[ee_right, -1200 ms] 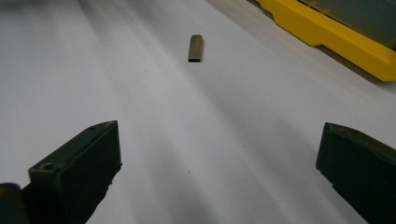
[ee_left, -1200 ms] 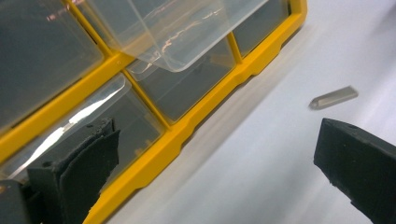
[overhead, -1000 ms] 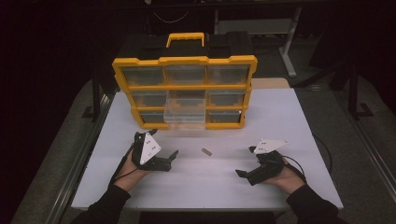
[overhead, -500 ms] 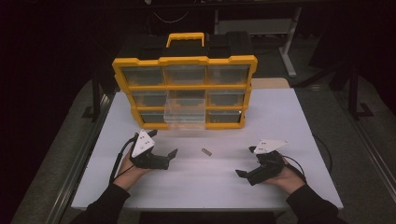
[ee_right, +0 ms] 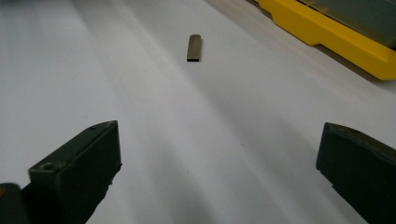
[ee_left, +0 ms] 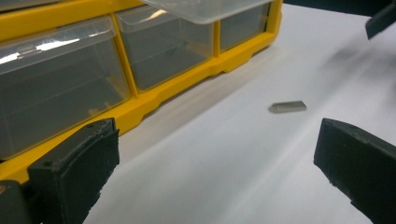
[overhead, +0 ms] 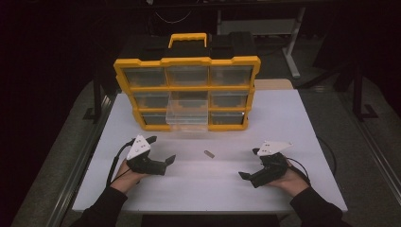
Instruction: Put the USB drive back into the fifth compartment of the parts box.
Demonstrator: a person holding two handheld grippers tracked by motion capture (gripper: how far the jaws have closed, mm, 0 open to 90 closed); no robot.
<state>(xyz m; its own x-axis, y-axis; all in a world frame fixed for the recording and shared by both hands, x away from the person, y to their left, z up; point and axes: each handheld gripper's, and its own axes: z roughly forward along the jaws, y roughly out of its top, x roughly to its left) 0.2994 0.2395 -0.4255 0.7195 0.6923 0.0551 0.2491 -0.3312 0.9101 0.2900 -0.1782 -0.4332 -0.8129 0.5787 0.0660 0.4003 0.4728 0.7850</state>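
a white table (overhead: 293, 118) carries a yellow organiser case (overhead: 187, 92) with rows of clear drawers, standing at the far middle of the surface with its carry handle (overhead: 188, 38) on top. one clear drawer (overhead: 187, 118) in the bottom row, centre column, is pulled out toward the person. a small flat metal piece (overhead: 209, 153), possibly a short bar, though it is too small in the high view to identify, lies alone on the bare table in front of the case, between the two grippers and apart from both. the left gripper (overhead: 161, 150) rests on the table in the person's left hand (overhead: 126, 170), jaws spread wide and holding nothing; the left gripper view shows the metal piece (ee_left: 287, 107) ahead, near the case front (ee_left: 187, 88). the right gripper (overhead: 249, 164) rests in the right hand (overhead: 288, 179), jaws likewise spread and empty; the right gripper view shows the piece (ee_right: 194, 47) lying well ahead, with the case edge (ee_right: 336, 37) at upper right.
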